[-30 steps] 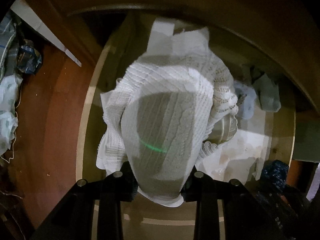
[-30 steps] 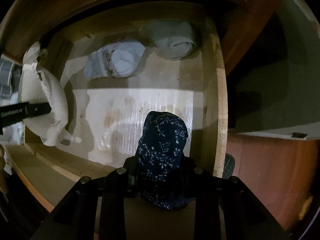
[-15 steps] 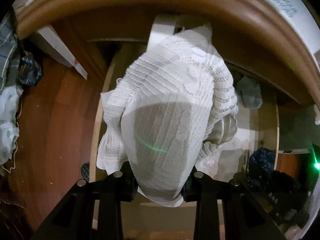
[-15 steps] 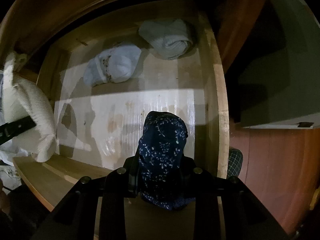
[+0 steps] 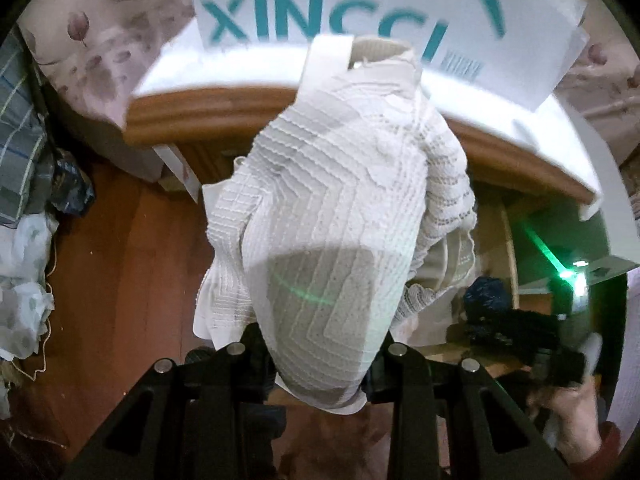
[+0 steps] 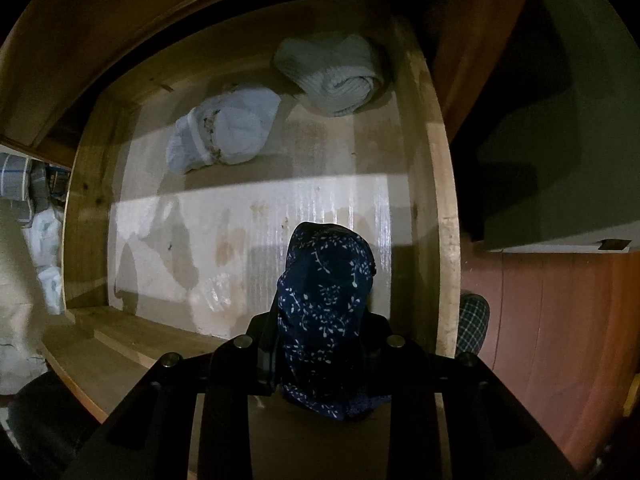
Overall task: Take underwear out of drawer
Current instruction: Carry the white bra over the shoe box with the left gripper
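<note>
The left gripper (image 5: 320, 344) is clamped on a white knitted piece of underwear (image 5: 340, 208), which bulges up between its 2 fingers and fills the middle of the left wrist view. Behind it, toward 12 o'clock, sit the wooden top edge of the cabinet (image 5: 224, 108) and a white box with teal letters (image 5: 360, 12); the open drawer shows only as a sliver toward 3 o'clock. The cloth looks light and limp, with a ribbed, slightly open knit that should give the pads good friction. Its loose edges hang free at 8 o'clock and 4 o'clock, so the likely risk is snagging, not slipping.

The right gripper (image 6: 320, 344) is closed on a dark blue piece of underwear with a small white floral print (image 6: 326, 300), bunched into a soft lump above the drawer (image 6: 442, 216). It also looks light and floppy, and a pinch through the thick middle of the bunch seems the safest hold, as a single edge could pull out.

2 more rolled pieces lie on the drawer floor: a pale blue bundle (image 6: 224, 132) toward 11 o'clock and a pale green roll (image 6: 332, 76) near 12 o'clock by the back corner. Both look soft and compressible, best taken across the fattest part of the roll so they lift whole rather than unwinding
</note>
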A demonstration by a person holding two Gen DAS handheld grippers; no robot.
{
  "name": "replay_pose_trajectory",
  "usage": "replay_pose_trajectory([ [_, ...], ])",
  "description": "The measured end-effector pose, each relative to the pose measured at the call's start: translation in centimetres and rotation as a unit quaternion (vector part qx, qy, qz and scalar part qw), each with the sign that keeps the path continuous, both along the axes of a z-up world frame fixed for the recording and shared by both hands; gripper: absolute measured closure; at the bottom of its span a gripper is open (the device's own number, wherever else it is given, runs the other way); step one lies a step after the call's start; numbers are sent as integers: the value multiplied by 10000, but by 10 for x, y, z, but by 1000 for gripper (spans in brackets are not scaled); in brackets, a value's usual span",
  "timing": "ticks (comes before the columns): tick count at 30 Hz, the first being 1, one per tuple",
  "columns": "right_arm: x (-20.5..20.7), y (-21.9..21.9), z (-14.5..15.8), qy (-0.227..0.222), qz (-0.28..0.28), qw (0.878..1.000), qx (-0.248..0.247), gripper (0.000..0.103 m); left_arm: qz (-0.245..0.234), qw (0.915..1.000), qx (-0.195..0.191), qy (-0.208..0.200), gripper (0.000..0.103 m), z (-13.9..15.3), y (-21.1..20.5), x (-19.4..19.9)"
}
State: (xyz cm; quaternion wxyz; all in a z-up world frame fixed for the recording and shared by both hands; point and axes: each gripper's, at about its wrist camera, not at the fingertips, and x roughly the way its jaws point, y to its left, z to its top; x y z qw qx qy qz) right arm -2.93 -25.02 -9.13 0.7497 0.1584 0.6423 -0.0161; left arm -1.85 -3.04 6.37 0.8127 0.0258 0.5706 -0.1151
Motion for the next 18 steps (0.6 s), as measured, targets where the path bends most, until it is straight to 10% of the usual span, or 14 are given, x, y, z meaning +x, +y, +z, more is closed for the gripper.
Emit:
replay_pose_trajectory([
  [18, -1, 1, 1, -16, -3, 10000, -3, 77, 170, 9863, -160, -1635, 71, 202, 46, 21],
])
